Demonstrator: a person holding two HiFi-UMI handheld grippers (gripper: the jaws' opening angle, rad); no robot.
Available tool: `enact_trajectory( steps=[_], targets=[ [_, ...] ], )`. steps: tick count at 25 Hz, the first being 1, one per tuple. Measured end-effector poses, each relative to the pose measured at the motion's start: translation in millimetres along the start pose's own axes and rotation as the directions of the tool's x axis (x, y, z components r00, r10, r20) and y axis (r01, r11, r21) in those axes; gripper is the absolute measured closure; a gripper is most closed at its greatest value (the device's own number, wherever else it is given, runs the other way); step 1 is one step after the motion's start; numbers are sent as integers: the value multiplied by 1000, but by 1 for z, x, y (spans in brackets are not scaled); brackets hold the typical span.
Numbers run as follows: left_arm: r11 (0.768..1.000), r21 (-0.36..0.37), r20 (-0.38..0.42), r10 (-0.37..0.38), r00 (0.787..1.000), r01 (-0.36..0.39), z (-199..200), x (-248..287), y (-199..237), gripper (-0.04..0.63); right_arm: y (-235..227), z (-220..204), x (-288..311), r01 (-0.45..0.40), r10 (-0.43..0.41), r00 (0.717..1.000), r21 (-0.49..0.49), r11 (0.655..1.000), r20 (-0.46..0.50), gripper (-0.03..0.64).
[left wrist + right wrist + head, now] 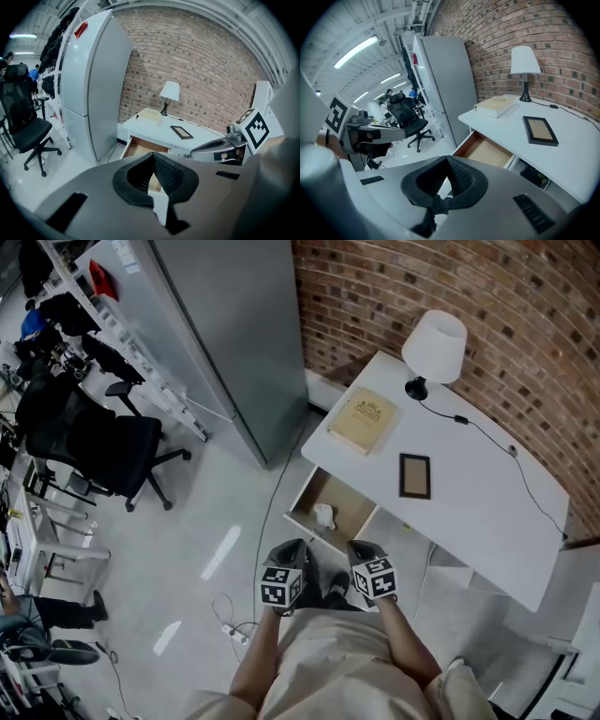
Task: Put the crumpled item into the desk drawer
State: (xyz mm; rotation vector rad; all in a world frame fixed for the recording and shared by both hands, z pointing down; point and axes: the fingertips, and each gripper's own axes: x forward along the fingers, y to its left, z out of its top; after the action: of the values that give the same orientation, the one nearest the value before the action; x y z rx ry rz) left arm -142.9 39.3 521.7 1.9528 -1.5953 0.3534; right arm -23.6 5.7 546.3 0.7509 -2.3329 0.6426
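A white crumpled item (323, 516) lies inside the open wooden drawer (302, 496) of the white desk (469, 502). I hold both grippers close to my body, short of the drawer's front. The left gripper (287, 552) and the right gripper (367, 551) are side by side, both shut with nothing between the pads. In the left gripper view the shut jaws (153, 154) cover part of the drawer (139, 147). The right gripper view shows its shut jaws (447, 158) below the drawer (487, 152); the crumpled item is hidden there.
On the desk stand a white lamp (434, 345), a tan book (363, 420) and a dark picture frame (414, 475). A tall grey refrigerator (234, 334) stands left of the desk, a black office chair (103, 451) farther left. A cable and power strip (234, 634) lie on the floor.
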Motion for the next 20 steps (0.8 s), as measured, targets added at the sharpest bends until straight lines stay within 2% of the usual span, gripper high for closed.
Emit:
enact_trajectory(
  steps=[20],
  targets=[
    [999, 30, -15, -19, 1000, 19, 3, 12, -6, 580, -16, 2, -1, 20, -21, 1000, 24, 1000, 7, 592]
  ],
)
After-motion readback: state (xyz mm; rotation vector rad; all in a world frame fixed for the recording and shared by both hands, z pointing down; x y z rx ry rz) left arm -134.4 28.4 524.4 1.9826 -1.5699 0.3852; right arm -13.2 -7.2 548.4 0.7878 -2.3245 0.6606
